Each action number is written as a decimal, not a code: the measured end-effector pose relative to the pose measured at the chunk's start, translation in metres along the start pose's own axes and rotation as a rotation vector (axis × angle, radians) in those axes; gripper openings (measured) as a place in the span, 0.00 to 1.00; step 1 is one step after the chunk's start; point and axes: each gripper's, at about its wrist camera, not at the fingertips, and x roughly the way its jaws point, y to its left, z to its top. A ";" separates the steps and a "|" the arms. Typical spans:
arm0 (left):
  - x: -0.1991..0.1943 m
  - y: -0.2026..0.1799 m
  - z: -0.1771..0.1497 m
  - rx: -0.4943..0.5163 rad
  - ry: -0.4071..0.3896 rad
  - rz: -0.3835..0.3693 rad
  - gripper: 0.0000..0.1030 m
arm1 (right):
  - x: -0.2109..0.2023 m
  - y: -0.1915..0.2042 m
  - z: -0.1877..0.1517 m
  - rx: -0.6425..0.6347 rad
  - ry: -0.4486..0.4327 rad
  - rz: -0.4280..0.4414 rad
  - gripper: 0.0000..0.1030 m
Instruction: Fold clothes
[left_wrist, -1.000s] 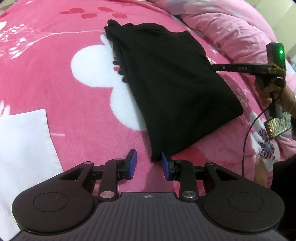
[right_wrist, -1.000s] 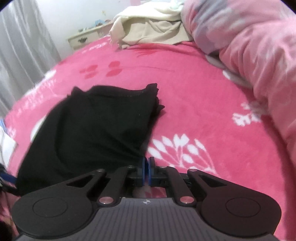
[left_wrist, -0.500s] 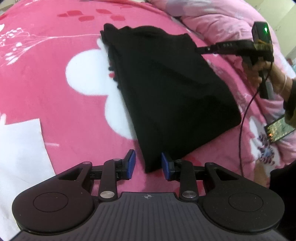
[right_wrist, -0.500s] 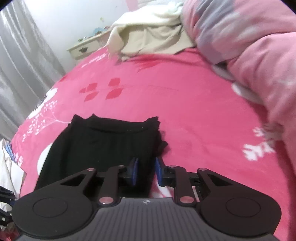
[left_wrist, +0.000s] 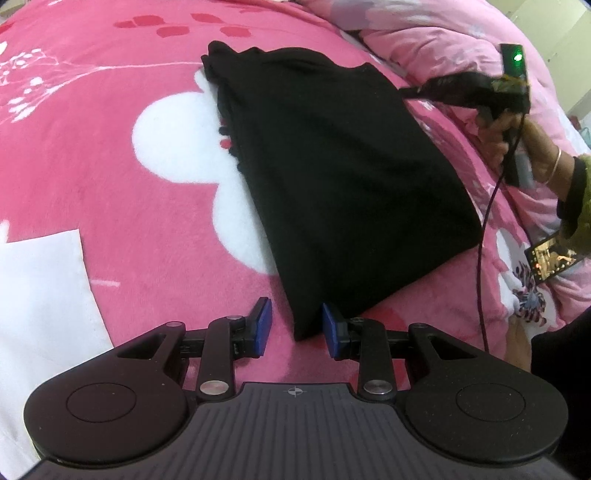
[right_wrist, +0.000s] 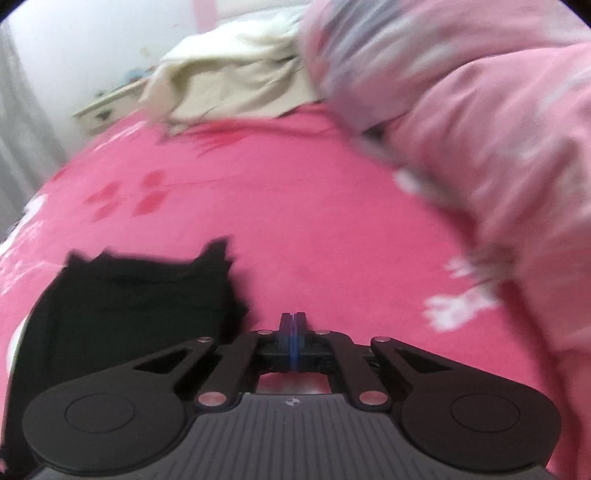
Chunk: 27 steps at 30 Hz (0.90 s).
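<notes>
A bed with a pink flowered blanket (left_wrist: 92, 155) fills both views. At the left edge lies a white sheet (left_wrist: 40, 295). The left tongs (left_wrist: 293, 328) stand partly open just over the blanket, the near corner of the folded black garment (left_wrist: 343, 177) between the blue pads, touching the right one only. The garment lies flat mid-bed. Further right, a hand (left_wrist: 506, 129) holds the right tongs (right_wrist: 293, 332), shut on nothing, beside the garment's edge. A pink quilt (right_wrist: 498, 122) is heaped on the right.
</notes>
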 end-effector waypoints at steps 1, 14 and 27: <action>0.000 0.000 0.000 0.000 0.001 -0.002 0.29 | -0.004 -0.006 0.004 0.036 -0.015 0.027 0.01; 0.002 0.003 0.003 -0.007 0.009 -0.015 0.29 | 0.022 0.040 0.022 -0.304 -0.082 0.136 0.05; -0.001 0.001 0.004 -0.010 0.016 -0.024 0.29 | 0.042 0.003 0.018 -0.033 -0.119 0.030 0.07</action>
